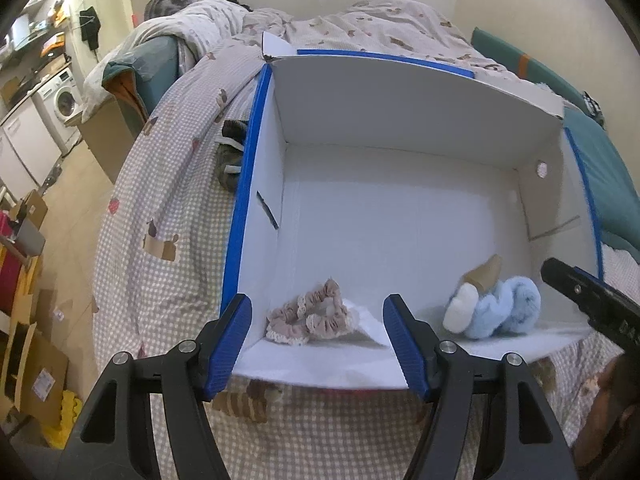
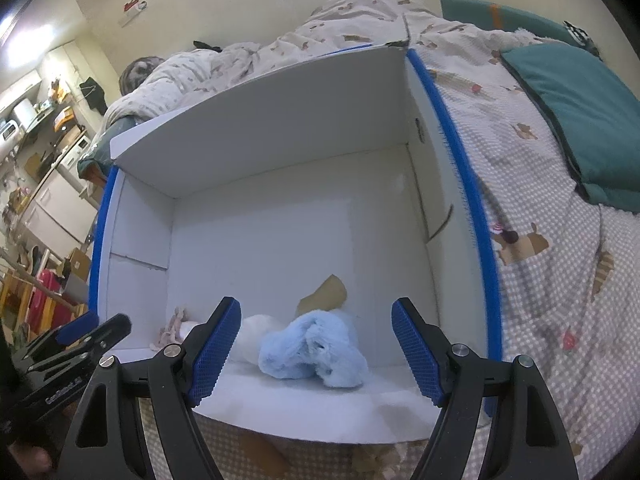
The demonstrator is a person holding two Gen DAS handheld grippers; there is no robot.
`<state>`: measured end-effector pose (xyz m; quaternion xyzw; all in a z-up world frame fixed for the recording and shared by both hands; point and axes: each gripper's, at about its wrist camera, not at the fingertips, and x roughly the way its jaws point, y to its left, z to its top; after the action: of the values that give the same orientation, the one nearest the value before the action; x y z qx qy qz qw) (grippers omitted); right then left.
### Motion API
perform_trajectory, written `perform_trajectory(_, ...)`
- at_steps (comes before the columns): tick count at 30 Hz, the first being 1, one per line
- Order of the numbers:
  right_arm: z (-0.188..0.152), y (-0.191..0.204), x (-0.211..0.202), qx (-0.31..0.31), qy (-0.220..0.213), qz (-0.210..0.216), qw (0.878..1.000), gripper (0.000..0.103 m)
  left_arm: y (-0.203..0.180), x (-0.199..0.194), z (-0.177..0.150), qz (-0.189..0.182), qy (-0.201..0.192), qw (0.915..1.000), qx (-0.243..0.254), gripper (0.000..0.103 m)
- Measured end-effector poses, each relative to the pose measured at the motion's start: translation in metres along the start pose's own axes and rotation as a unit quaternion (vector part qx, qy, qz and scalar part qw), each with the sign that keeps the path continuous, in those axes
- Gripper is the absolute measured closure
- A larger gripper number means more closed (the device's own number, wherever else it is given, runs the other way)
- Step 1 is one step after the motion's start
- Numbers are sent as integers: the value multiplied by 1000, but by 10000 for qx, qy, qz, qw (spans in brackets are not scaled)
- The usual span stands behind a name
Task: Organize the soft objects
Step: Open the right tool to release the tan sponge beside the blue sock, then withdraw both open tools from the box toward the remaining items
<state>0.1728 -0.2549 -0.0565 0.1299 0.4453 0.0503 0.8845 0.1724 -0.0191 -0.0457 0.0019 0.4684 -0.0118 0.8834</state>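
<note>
A bed with a checked quilt [image 1: 168, 216] fills the middle of both views, and a kitchen corner with a washing machine [image 1: 62, 102] sits at the far left of the left wrist frame. On the quilt stands a white box [image 1: 400, 128] with blue edging, its top open. A teal pillow [image 2: 576, 116] lies at the upper right of the right wrist frame.

Inside the box, near its front wall, lie two soft things. A pink frilled scrunchie [image 1: 308, 316] sits at lower centre of the left wrist frame, just beyond the left gripper [image 1: 318, 344], whose blue pads are spread apart with nothing between them. A fluffy pale blue and white scrunchie [image 2: 312, 348] lies at lower centre of the right wrist frame, with a brown paper tag [image 2: 324, 294] just behind it. The right gripper [image 2: 316, 352] hovers over it with pads spread wide, neither one touching the fluff. A dark striped cloth [image 1: 232, 152] lies on the quilt against the box's left outside wall.
</note>
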Motion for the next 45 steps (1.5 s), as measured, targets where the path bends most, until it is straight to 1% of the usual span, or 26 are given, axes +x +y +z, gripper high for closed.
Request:
perform_trajectory(4, -4, -4, -8, 20, 32, -28, 10000, 21, 1, -10, -5, 88, -101, 9999, 98, 38)
perform_trajectory(10, -17, -5, -21, 30, 63, 14, 10000, 21, 9, -17, -15, 145, -91, 9999, -4, 38)
perform_trajectory(14, -28, -6, -28, 121, 100, 38, 9999, 21, 6, -28, -24, 225, -203, 9994, 137, 38)
perform_trajectory(17, -34, -5, -33, 92, 64, -4, 9999, 21, 5, -33, -31, 261, -216, 9992, 214, 38)
perform_trajectory(24, -46, -4, -45, 55, 14, -63, 10000, 21, 12, -45, -51, 280, -199, 9993, 110, 38)
perform_trajectory(30, -60, -12, -51, 315, 170, 38, 9994, 21, 24, -53, -66, 407, -169, 9990, -22, 38)
perform_trajectory(34, -64, -15, -57, 298, 135, 4, 9995, 21, 39, -54, -74, 438, -73, 9984, -336, 38)
perform_trajectory(39, -68, -27, -69, 322, 151, -17, 9994, 21, 54, -46, -79, 641, 159, 9958, -630, 38)
perform_trajectory(42, -74, -37, -71, 280, 196, -75, 9994, 21, 55, -33, -79, 519, 412, 9951, -728, 38)
perform_trajectory(45, -74, -45, -67, 454, 296, -2, 9985, 21, 41, -13, -79, 288, 681, 9953, -628, 38)
